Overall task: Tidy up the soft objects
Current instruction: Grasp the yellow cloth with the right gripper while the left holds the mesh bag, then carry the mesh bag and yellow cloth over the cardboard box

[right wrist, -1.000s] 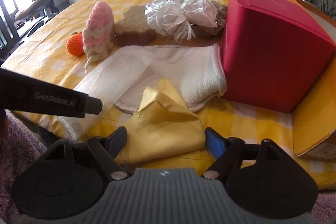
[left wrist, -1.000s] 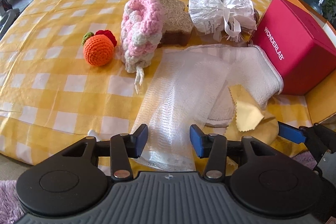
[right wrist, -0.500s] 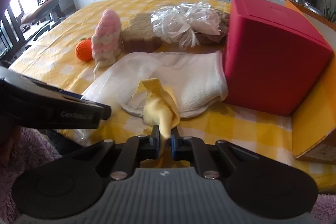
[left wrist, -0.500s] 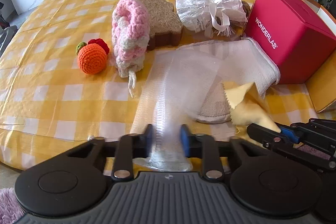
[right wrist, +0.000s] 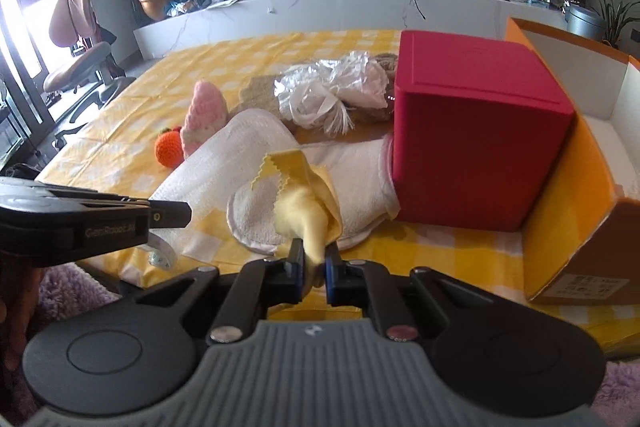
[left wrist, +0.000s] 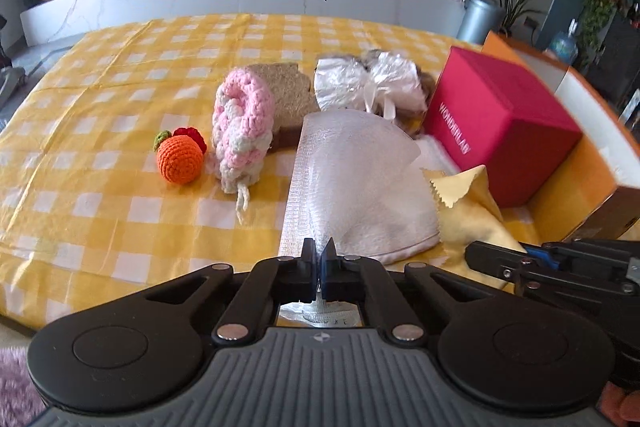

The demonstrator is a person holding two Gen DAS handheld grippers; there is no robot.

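My left gripper (left wrist: 319,251) is shut on the near edge of a sheer white mesh cloth (left wrist: 344,163), which rises from the table toward it. My right gripper (right wrist: 313,255) is shut on a yellow cloth (right wrist: 308,203) with zigzag edges, lifted into a peak. Under both lies a white towel (right wrist: 352,167), its far end against a red box (right wrist: 472,131). The left gripper's body (right wrist: 80,223) shows at the left of the right wrist view. The right gripper's fingers (left wrist: 520,261) show at the right of the left wrist view.
On the yellow checked tablecloth (left wrist: 100,131) sit a crocheted orange (left wrist: 179,159), a pink and white crocheted piece (left wrist: 242,129), a brown loofah slab (left wrist: 284,95) and a clear plastic-wrapped bundle (left wrist: 368,87). An orange cardboard box (right wrist: 580,187) stands right of the red box.
Both grippers went from open to shut, the left on the mesh cloth and the right on the yellow cloth. Both have since risen, pulling the cloths up off the table.
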